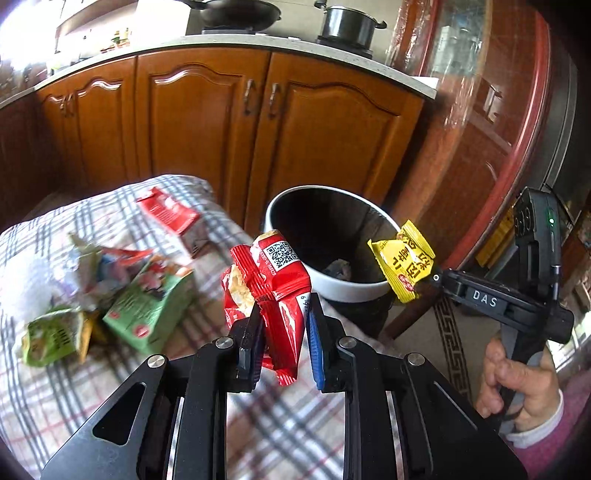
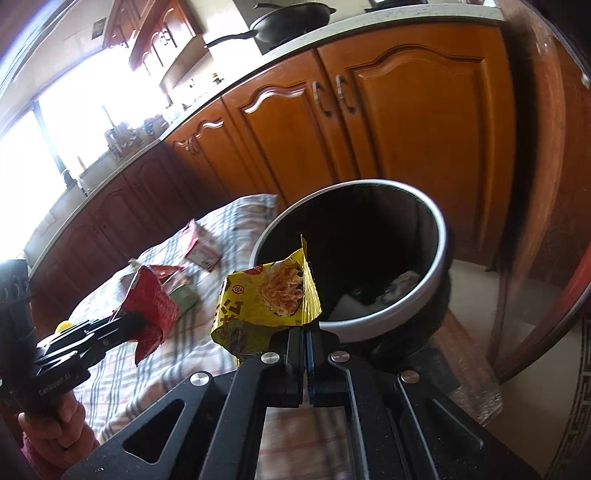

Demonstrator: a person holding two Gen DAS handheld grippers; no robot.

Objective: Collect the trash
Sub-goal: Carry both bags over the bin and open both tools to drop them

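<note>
Jaws pinch wrappers above plaid tablecloth [image 1: 74, 387], bin [image 1: 354, 288].

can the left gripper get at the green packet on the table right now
Probably not yet. The left gripper is shut on the red wrapper, so its jaws are occupied; the green packet lies uncovered on the checked cloth.

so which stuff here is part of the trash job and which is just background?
Job:
- red wrapper, held by left gripper
- yellow wrapper, held by right gripper
- bin
- green packets and red carton on the checked cloth

Background:
- wok and pot on the counter
- cabinets
</note>
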